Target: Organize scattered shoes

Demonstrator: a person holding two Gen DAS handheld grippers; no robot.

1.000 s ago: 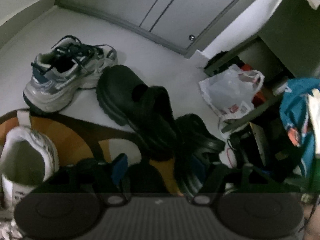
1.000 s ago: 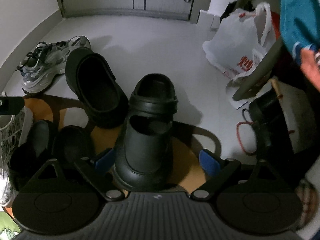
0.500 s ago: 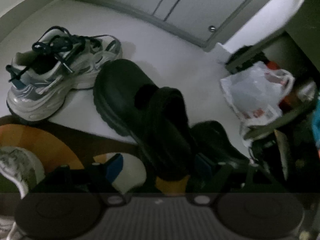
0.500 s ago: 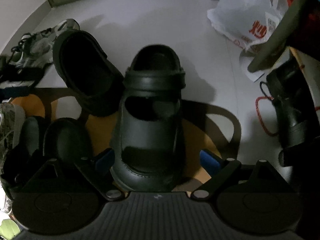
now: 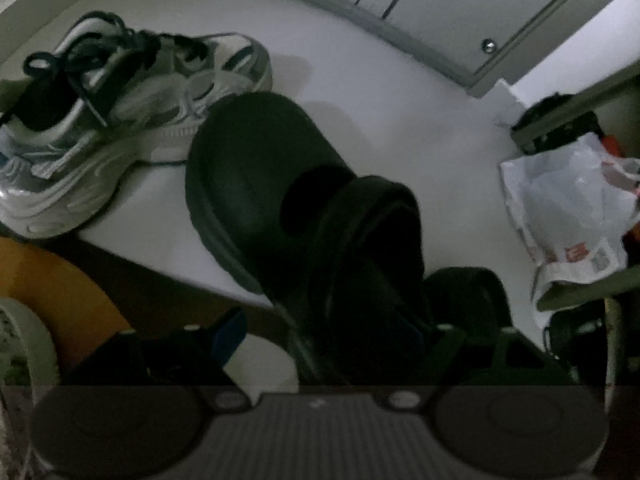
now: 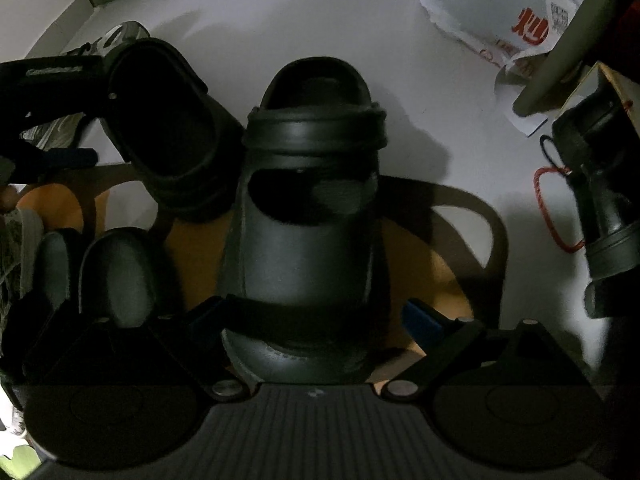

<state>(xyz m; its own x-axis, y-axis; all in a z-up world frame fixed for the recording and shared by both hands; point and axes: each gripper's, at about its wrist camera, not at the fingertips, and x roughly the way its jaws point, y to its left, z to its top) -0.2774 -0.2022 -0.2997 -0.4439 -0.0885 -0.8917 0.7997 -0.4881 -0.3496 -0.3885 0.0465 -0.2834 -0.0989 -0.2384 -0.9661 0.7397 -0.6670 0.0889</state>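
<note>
Two black clogs lie on the floor by an orange and brown mat (image 6: 440, 264). In the left wrist view one clog (image 5: 256, 184) points away, its heel end between the fingers of my left gripper (image 5: 338, 332). The jaws are closing; a gap shows beside the blue left pad (image 5: 232, 332), and the right pad is hidden behind the clog. In the right wrist view the other clog (image 6: 304, 248) has its near end between the blue pads of my right gripper (image 6: 312, 314), open, with a gap on the right. There my left gripper (image 6: 80, 116) straddles the first clog (image 6: 168, 132).
A silver laced sneaker (image 5: 120, 120) lies at the back left, with a white sneaker (image 5: 20, 340) at the left edge. Dark slippers (image 6: 116, 276) sit on the mat. A plastic bag (image 5: 568, 208), shelving and a black boot (image 6: 600, 200) crowd the right. Grey doors (image 5: 440, 0) close the back.
My left gripper has come forward and down until the clog's heel sits between its fingers. My right gripper has sunk onto the other clog. The left gripper now shows in the right wrist view.
</note>
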